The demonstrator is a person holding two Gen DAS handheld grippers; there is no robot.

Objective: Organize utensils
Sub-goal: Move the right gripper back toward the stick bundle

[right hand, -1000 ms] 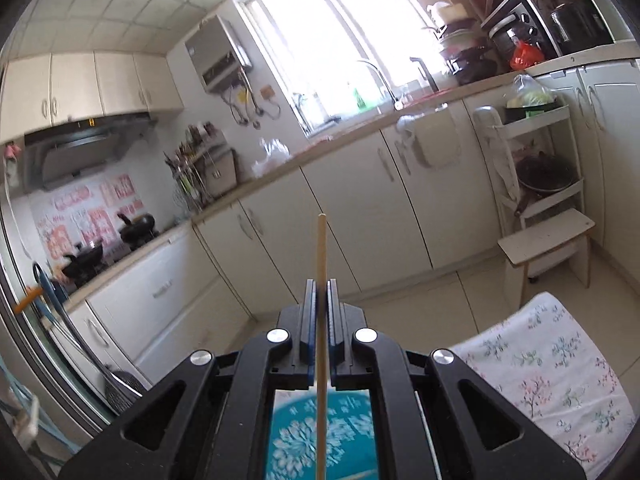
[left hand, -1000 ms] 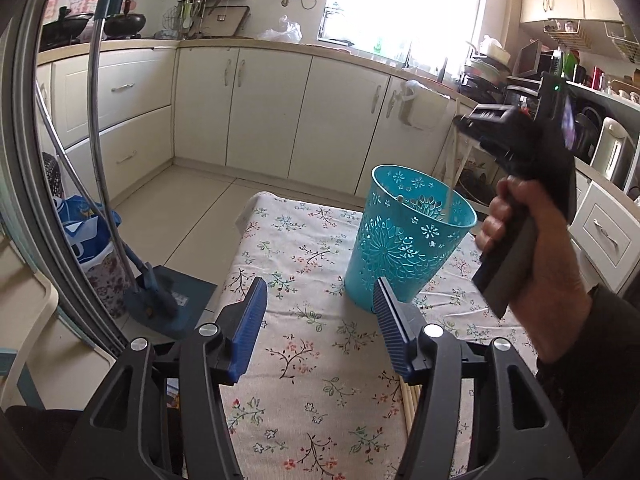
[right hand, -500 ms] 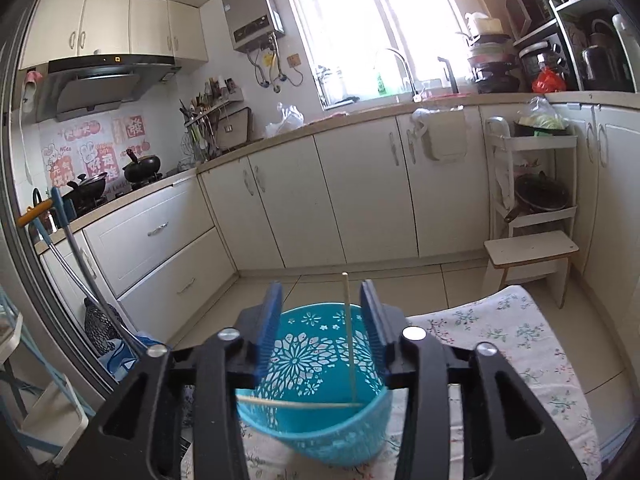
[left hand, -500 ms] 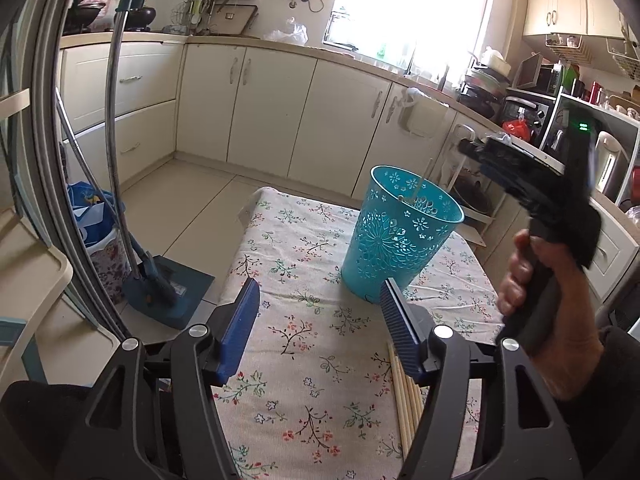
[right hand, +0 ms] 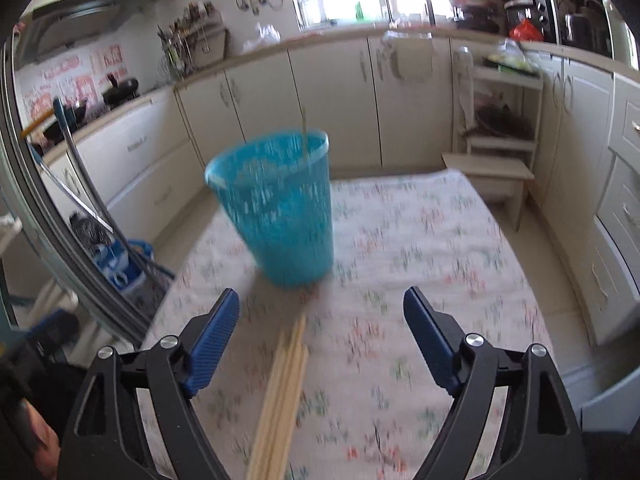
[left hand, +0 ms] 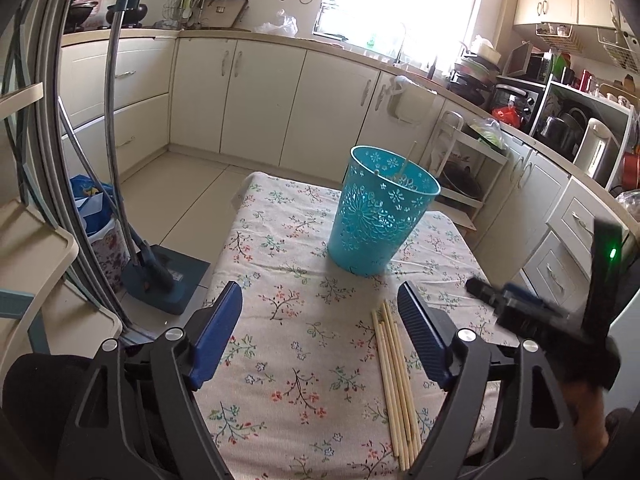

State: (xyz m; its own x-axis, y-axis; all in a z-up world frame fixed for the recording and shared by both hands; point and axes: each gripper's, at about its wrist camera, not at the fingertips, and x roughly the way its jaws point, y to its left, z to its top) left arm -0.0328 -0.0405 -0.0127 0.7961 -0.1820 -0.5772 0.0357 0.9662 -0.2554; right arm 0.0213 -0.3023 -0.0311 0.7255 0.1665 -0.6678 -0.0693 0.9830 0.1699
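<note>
Both tongs opening, empty: left tongs (left hand: pixel 320 320), right tongs (right hand: pixel 322 332). Loose chopsticks (left hand: pixel 394 384) on floral desk (left hand: pixel 304 360) near right; teal basket (left hand: pixel 380 220) far, upright, one stick inside. No readable writing.

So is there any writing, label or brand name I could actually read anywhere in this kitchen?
None can be read.
Pink wall stickers behind the stove: they carry marks, too blurred to read.
Teal basket: cut-out flowers only, no text.
Right gripper: a green light, no lettering visible.
</note>
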